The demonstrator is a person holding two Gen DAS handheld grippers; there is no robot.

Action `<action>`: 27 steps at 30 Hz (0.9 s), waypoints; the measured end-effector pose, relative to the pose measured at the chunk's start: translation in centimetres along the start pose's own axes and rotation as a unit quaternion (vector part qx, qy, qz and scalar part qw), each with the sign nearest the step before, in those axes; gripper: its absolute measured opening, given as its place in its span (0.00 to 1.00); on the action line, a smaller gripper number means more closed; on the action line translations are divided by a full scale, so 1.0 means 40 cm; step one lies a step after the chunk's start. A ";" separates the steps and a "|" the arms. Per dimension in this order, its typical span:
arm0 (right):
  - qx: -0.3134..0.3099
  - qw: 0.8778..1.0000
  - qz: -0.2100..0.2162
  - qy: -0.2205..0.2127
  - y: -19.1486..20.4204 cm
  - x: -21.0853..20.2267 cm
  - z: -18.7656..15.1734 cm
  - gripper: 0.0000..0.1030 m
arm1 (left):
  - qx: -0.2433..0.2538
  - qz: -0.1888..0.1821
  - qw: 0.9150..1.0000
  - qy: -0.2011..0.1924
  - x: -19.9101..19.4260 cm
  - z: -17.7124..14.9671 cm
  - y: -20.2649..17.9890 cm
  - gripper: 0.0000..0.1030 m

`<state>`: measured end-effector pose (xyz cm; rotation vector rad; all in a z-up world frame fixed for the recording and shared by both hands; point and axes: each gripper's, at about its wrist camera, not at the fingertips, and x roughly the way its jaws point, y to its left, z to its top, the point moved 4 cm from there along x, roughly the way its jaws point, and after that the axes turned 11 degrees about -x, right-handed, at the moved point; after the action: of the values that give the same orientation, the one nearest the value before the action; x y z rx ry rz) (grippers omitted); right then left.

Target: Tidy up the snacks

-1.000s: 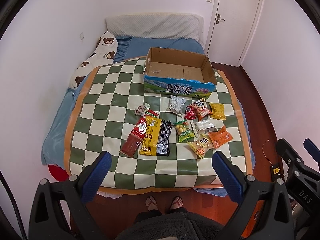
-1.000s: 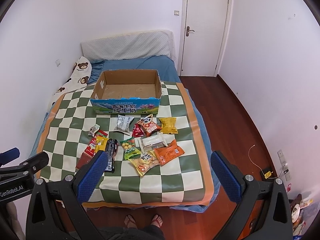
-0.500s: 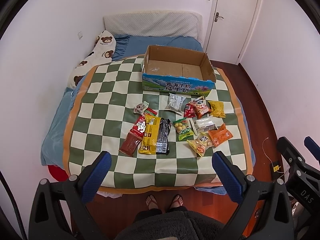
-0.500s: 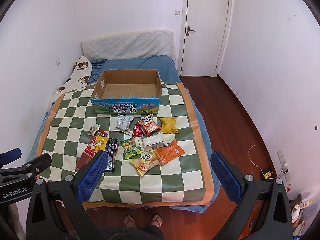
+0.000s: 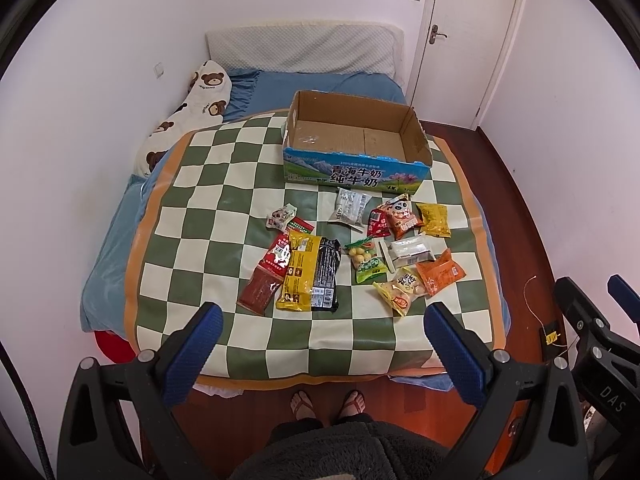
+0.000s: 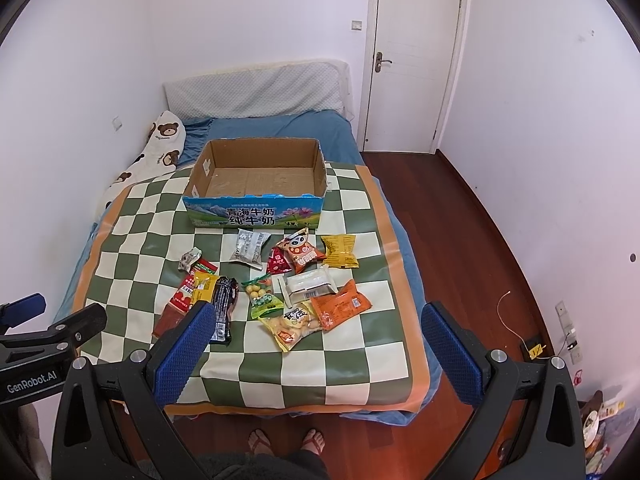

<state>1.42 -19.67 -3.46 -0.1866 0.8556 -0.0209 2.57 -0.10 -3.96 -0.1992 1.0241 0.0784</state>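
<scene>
An empty open cardboard box (image 5: 356, 140) (image 6: 260, 178) with a blue printed front stands on the green-and-white checkered mat (image 5: 208, 216) (image 6: 352, 364). Several snack packets lie in front of it: a yellow-and-black pack (image 5: 310, 272), a red pack (image 5: 266, 276), an orange pack (image 5: 440, 272) (image 6: 340, 304), a yellow pack (image 5: 434, 220) (image 6: 340, 250), a green pack (image 6: 262, 296). My left gripper (image 5: 320, 330) is open and empty, held high above the mat's near edge. My right gripper (image 6: 316, 330) is also open and empty, equally high.
The mat covers a bed with a blue sheet (image 5: 108, 248) and a bear-print pillow (image 5: 188, 116) against the left wall. A white door (image 6: 416, 56) and wooden floor (image 6: 452, 216) are on the right. The person's feet (image 5: 326, 402) stand at the bed's foot.
Both grippers stay open. The view has shifted only slightly, with the bed sitting a little lower and closer in the left wrist view.
</scene>
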 end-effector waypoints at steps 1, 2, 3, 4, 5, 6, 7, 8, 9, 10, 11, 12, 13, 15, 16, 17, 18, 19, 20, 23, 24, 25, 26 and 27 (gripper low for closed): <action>0.001 1.000 0.000 0.000 0.000 0.002 0.000 1.00 | 0.000 0.000 1.000 0.000 0.000 0.000 0.000 1.00; 0.000 1.000 0.000 0.000 0.001 0.003 0.001 1.00 | 0.000 -0.001 1.000 0.001 0.000 0.001 0.000 1.00; 0.000 1.000 0.001 0.000 0.001 0.002 0.000 1.00 | 0.000 -0.001 1.000 0.002 0.004 0.004 -0.001 1.00; 0.001 1.000 0.002 0.001 0.002 0.003 0.002 1.00 | 0.000 -0.001 1.000 0.002 0.003 0.003 -0.001 1.00; 0.002 1.000 0.004 0.002 0.002 0.006 0.001 1.00 | 0.000 -0.001 1.000 0.002 0.004 0.002 -0.002 1.00; 0.002 1.000 0.005 0.002 0.004 0.007 0.003 1.00 | -0.001 -0.001 1.000 0.003 0.006 0.007 -0.002 1.00; 0.002 1.000 0.005 0.003 0.005 0.009 0.006 1.00 | -0.001 -0.001 1.000 0.004 0.009 0.013 -0.003 1.00; 0.002 1.000 0.007 0.003 0.006 0.012 0.007 1.00 | -0.001 -0.001 1.000 0.003 0.009 0.016 -0.003 1.00; 0.002 1.000 0.008 0.003 0.007 0.014 0.010 1.00 | -0.001 0.000 1.000 0.003 0.011 0.020 -0.004 1.00; 0.001 1.000 0.009 0.003 0.009 0.017 0.012 1.00 | -0.001 0.000 1.000 0.003 0.013 0.022 -0.005 1.00; 0.001 1.000 0.010 0.003 0.008 0.018 0.014 1.00 | -0.001 0.000 1.000 0.003 0.015 0.024 -0.005 1.00; 0.001 1.000 0.011 0.003 0.007 0.021 0.015 1.00 | -0.001 0.000 1.000 0.003 0.016 0.024 -0.005 1.00; 0.000 1.000 0.013 0.003 0.008 0.023 0.017 1.00 | -0.001 0.000 1.000 0.004 0.015 0.023 -0.004 1.00; 0.000 1.000 0.016 0.006 0.011 0.030 0.017 1.00 | -0.002 -0.002 1.000 0.006 0.019 0.024 -0.002 1.00; 0.001 1.000 0.020 0.009 0.011 0.034 0.017 1.00 | -0.003 -0.002 1.000 0.007 0.024 0.024 -0.004 1.00; 0.003 1.000 0.026 0.013 0.011 0.043 0.014 1.00 | -0.003 -0.003 1.000 0.007 0.030 0.025 -0.001 1.00; 0.004 0.999 0.030 0.018 0.013 0.051 0.011 1.00 | -0.003 -0.002 1.000 0.005 0.039 0.024 0.002 1.00; 0.006 0.999 0.035 0.023 0.014 0.063 0.008 1.00 | -0.001 0.003 1.000 0.004 0.054 0.023 0.002 1.00; 0.009 0.999 0.043 0.031 0.014 0.081 0.002 1.00 | -0.001 0.006 1.000 0.008 0.071 0.022 0.003 1.00; 0.019 0.996 0.069 0.060 0.014 0.147 -0.018 1.00 | -0.005 0.024 0.999 0.023 0.139 0.022 0.019 1.00; 0.023 0.994 0.078 0.071 0.014 0.171 -0.024 1.00 | -0.008 0.030 0.999 0.028 0.164 0.022 0.026 1.00; 0.027 0.992 0.088 0.082 0.014 0.202 -0.032 1.00 | -0.012 0.038 0.999 0.031 0.192 0.025 0.034 1.00; 0.033 0.989 0.103 0.097 0.013 0.246 -0.042 1.00 | -0.015 0.051 0.998 0.034 0.222 0.028 0.043 1.00; 0.035 0.988 0.109 0.104 0.014 0.267 -0.046 1.00 | -0.017 0.063 0.997 0.039 0.253 0.029 0.051 1.00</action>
<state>7.00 -20.41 -12.73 -0.0235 1.0775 0.1352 8.48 1.84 -12.26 -0.1694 1.1130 0.2033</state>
